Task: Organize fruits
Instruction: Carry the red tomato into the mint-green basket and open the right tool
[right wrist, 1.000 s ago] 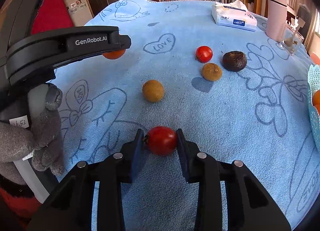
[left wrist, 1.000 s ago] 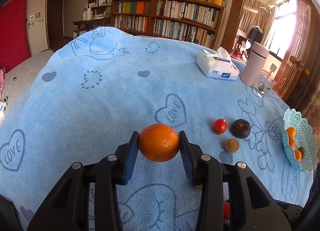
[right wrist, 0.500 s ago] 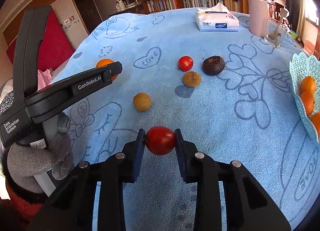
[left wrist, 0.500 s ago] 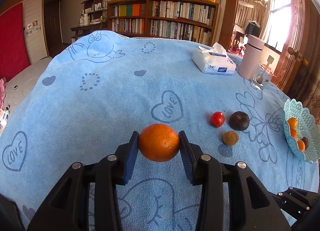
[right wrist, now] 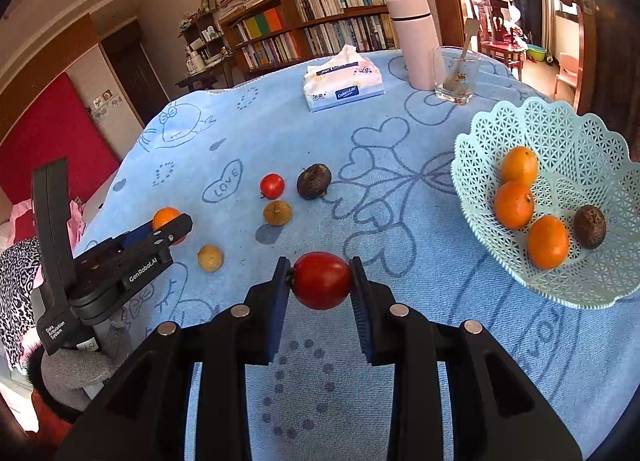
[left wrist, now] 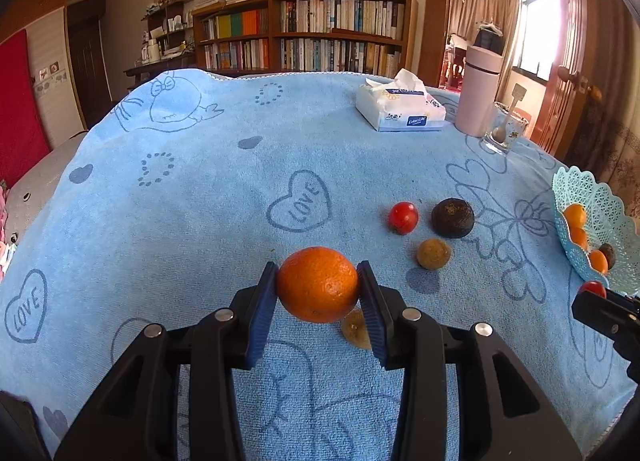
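Two loads aloft: left gripper [left wrist: 318, 287] clamps orange [left wrist: 318, 284] mid-table, right gripper [right wrist: 320, 281] pinches tomato [right wrist: 322, 280] near basket [right wrist: 560, 129] at right edge. Round fruit w/ shallow grip could slip, roll off.

Matt, napped terry cloth [left wrist: 200, 221] over whole table. Perforated glossy plastic basket [right wrist: 560, 133] at cloth's edge. Dimpled peel on orange [left wrist: 318, 284]; smooth, shiny skin on tomato [right wrist: 322, 280]. Ribbed blue pads [right wrist: 276, 313], matt black plastic.
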The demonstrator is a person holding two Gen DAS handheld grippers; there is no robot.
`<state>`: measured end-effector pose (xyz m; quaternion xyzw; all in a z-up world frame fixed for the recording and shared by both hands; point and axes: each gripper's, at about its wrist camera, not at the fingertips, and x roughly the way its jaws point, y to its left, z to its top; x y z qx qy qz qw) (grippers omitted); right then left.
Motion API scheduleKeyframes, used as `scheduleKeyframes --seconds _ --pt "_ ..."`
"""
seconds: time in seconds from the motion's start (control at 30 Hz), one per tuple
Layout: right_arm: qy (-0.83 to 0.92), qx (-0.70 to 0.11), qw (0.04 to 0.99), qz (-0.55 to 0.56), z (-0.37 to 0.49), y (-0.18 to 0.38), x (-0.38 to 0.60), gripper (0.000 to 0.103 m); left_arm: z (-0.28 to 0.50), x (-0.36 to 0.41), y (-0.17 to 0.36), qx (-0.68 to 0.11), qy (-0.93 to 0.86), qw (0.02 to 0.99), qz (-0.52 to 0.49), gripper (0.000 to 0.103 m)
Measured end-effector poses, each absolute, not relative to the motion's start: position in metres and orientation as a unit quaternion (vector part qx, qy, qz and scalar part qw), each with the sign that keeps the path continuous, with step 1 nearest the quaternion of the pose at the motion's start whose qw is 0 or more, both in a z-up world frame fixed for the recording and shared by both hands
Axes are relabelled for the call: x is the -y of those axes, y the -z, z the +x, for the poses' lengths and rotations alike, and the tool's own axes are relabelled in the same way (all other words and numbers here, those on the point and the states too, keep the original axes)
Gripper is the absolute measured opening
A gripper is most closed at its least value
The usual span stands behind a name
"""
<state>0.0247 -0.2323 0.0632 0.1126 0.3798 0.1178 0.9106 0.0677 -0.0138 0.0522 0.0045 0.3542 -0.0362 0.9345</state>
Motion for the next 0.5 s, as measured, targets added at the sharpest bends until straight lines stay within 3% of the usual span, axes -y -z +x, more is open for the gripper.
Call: scheduleKeyframes --seconds 0.5 --pt "-0.002 -0.334 0.926 0.176 0.013 -0.076 0.343 0.031 0.057 0.063 -0.051 -0.355 0.076 0.931 0.047 0.041"
